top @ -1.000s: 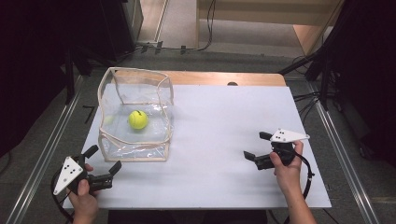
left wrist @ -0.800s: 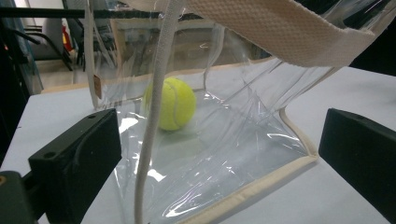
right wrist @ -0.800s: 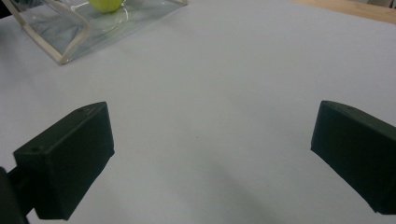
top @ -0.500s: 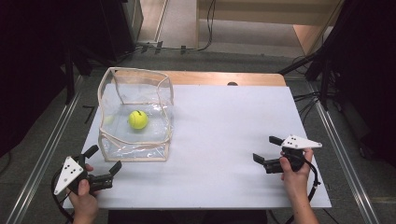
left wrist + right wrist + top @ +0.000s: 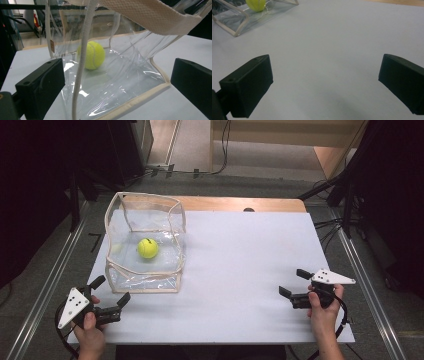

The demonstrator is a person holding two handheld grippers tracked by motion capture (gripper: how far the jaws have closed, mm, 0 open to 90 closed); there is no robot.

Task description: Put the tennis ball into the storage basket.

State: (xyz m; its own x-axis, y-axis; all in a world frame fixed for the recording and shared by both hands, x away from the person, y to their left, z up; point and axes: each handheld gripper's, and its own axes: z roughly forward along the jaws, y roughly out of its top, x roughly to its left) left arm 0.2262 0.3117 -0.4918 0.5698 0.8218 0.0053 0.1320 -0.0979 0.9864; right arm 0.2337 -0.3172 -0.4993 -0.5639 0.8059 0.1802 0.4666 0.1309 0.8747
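A clear plastic bag (image 5: 144, 270) with cream trim stands open on the left of the white table (image 5: 240, 270). A yellow-green tennis ball (image 5: 148, 248) rests inside it. My left gripper (image 5: 111, 290) is open at the table's near left corner, just short of the bag. In the left gripper view the bag's front corner (image 5: 140, 100) and the tennis ball (image 5: 93, 55) lie between the spread jaws. My right gripper (image 5: 293, 282) is open near the table's front right, far from the bag. The right gripper view has the bag (image 5: 237, 22) and the ball (image 5: 255, 4) at upper left.
A wooden strip (image 5: 240, 203) runs along the table's far edge. Metal rails (image 5: 50, 285) flank the table on both sides. Cables (image 5: 330, 227) lie on the floor at the right.
My right gripper has drifted right and toward the table's near edge, staying open. The left gripper, bag and ball have not moved.
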